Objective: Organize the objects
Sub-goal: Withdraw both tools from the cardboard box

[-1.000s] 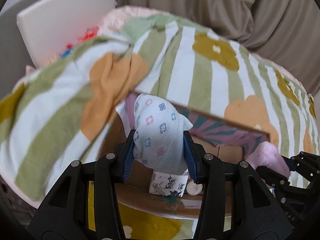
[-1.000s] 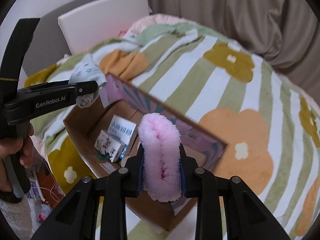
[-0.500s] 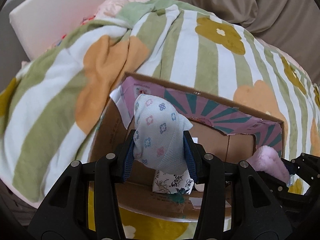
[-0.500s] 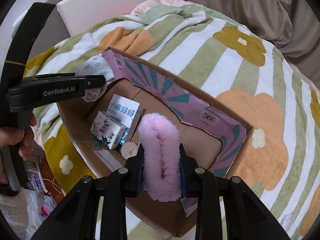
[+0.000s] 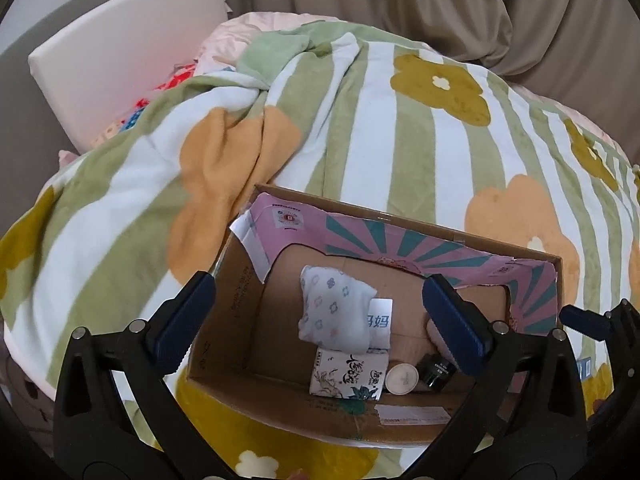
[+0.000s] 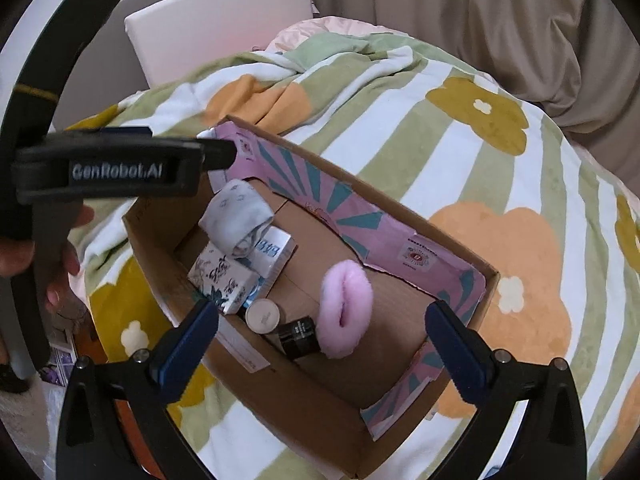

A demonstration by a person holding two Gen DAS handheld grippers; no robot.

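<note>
An open cardboard box (image 5: 224, 320) (image 6: 304, 396) with a pink and teal lining lies on the bed. My left gripper (image 5: 316, 284) hovers above it, its jaws opening wide, nothing pressed between them. A white sock with small flowers (image 5: 336, 312) (image 6: 236, 220) lies below it in the box, on a white carton (image 5: 378, 322) and a tissue pack (image 5: 346, 376). My right gripper (image 6: 320, 308) also hangs over the box, jaws opening, pads touching nothing. A pink fluffy sock (image 6: 346, 312) rests on the box floor under it, beside a black jar (image 6: 300, 336) and a round cap (image 6: 263, 315).
The box sits on a green and white striped blanket with orange and mustard flowers (image 5: 400, 140). A white panel (image 5: 120, 52) stands at the back left and a beige curtain (image 5: 480, 12) behind. A person's hand (image 6: 60, 264) holds the left gripper's handle.
Both grippers have let go: the flowered sock and the pink fluffy sock dropped from between the pads into the box. More of the box interior has come into view.
</note>
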